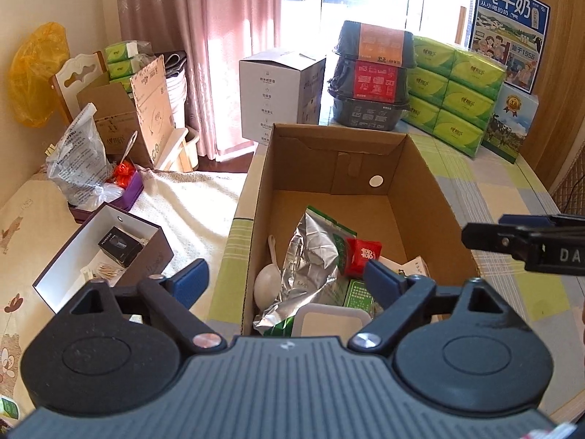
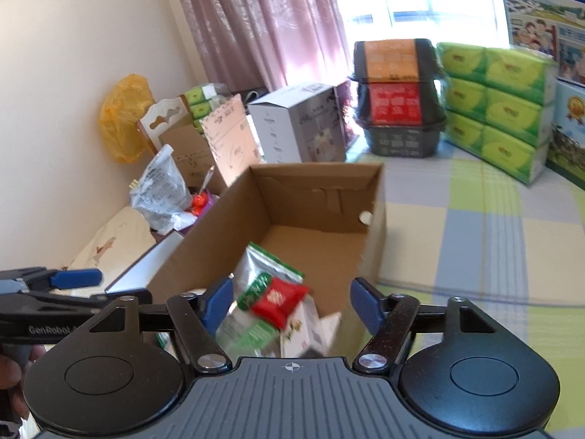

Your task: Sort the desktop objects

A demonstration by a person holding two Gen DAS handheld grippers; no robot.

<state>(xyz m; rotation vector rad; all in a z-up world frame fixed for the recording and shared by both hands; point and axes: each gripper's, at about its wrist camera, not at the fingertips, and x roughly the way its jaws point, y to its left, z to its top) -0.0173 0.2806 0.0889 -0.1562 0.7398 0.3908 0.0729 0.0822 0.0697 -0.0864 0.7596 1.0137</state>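
An open cardboard box [image 1: 420, 197] [image 2: 204, 241] stands on the checked tablecloth [image 1: 493, 190]. Inside it lie a silver foil bag [image 1: 310, 252] [image 2: 263, 267], a red packet [image 1: 362, 256] [image 2: 279, 301], a white spoon [image 1: 267, 285], a white lidded container [image 1: 329, 320] and a small white carton [image 2: 303, 333]. My left gripper [image 1: 287, 280] [image 2: 109, 287] hovers open over the box's near left edge, holding nothing. My right gripper [image 2: 292, 303] [image 1: 486, 228] is open above the box's near right side, also holding nothing. In the right wrist view the red packet looks blurred.
Green tissue packs [image 1: 453, 98], stacked black containers [image 1: 371, 73], a white carton [image 1: 278, 95] and a milk box [image 1: 508, 29] stand behind the box. Left of it sit an open brown box [image 1: 98, 252] and a purple box with a plastic bag [image 1: 84, 168].
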